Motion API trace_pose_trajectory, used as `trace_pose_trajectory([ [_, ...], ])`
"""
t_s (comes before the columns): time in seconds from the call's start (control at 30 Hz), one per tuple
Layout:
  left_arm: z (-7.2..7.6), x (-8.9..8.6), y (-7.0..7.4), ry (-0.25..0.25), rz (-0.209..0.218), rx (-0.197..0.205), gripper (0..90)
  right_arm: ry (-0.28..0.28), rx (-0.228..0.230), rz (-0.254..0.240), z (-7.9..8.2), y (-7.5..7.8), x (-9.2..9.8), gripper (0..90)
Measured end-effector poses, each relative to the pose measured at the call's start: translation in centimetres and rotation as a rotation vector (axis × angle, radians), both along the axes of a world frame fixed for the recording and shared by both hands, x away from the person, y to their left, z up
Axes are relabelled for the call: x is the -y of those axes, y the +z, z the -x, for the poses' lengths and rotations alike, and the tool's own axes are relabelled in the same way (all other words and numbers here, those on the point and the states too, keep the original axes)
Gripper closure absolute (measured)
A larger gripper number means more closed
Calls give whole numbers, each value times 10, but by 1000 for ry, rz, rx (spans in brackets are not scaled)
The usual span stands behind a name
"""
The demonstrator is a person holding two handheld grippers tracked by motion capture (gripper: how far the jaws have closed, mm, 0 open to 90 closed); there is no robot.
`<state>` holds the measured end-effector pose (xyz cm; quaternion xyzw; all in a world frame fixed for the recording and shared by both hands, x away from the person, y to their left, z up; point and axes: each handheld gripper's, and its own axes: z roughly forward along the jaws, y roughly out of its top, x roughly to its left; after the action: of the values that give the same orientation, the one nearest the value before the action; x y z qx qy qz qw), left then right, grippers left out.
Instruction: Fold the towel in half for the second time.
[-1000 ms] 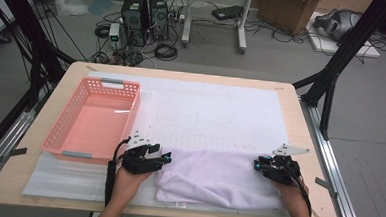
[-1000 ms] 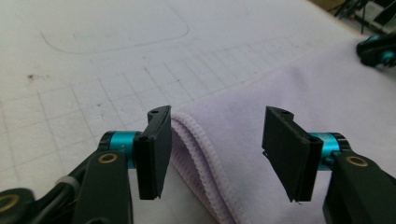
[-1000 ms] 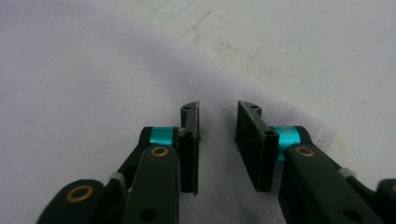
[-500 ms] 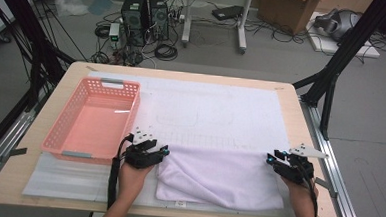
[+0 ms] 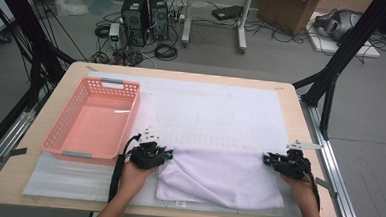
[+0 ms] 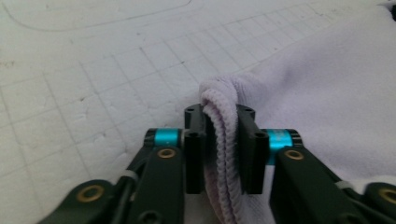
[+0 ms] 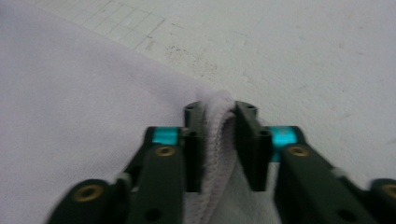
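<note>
A white towel (image 5: pixel 222 177) lies folded flat on the mat near the table's front edge. My left gripper (image 5: pixel 168 155) is at its far left corner and my right gripper (image 5: pixel 267 160) at its far right corner. In the left gripper view the jaws of the left gripper (image 6: pixel 219 140) have just been closing and now pinch a bunched fold of the towel (image 6: pixel 327 93). In the right gripper view the right gripper (image 7: pixel 219 135) has likewise just been closing, and its pads press on the edge of the towel (image 7: pixel 84 93).
A pink plastic basket (image 5: pixel 55 126) stands on the left of the table, just beyond my left hand. A white gridded mat (image 5: pixel 216 109) covers most of the wooden table (image 5: pixel 75 75). Computers, cables and boxes lie on the floor behind.
The right gripper has shifted to the right along the towel's far edge. Both pairs of jaws have closed on the towel's corners. The left hand has stayed nearly where it was.
</note>
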<state>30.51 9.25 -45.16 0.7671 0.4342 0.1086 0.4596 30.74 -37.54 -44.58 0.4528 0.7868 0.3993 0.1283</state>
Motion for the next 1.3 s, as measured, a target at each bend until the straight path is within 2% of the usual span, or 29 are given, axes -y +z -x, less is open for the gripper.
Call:
trace_pose_trajectory([
  [0.1,-3,-2,3,45,46,24,783,6,32,5,-2,4,0,829],
  [0.17,-9,1,7,60,33,40,782,-17,69,-1,-4,7,1,830],
  [0.23,-16,4,13,81,48,64,782,-45,102,0,-8,10,2,830],
  [0.27,-20,5,15,87,52,62,782,-60,112,2,-11,11,3,830],
  [0.37,-35,11,20,103,36,79,780,-97,122,0,-21,12,4,829],
  [0.43,-46,13,21,109,31,72,779,-111,120,-5,-28,13,5,830],
  [0.63,-70,14,22,129,38,72,775,-148,120,8,-50,15,5,829],
  [0.7,-74,14,19,141,50,84,774,-164,124,15,-57,15,3,829],
  [0.8,-80,12,9,156,45,40,770,-181,118,14,-66,14,0,829],
  [0.9,-81,14,7,151,23,38,753,-191,109,32,-71,12,-5,828],
  [0.97,-78,14,10,160,25,48,661,-195,102,34,-71,11,-6,809],
  [1.03,-75,12,15,154,60,44,525,-214,95,27,-70,11,-5,722],
  [1.1,-69,12,19,129,81,54,487,-235,93,15,-68,13,-4,628],
  [1.23,-54,15,25,56,111,64,480,-232,116,10,-55,24,-1,567],
  [1.3,-47,18,25,8,119,58,507,-201,128,-6,-47,29,-1,565],
])
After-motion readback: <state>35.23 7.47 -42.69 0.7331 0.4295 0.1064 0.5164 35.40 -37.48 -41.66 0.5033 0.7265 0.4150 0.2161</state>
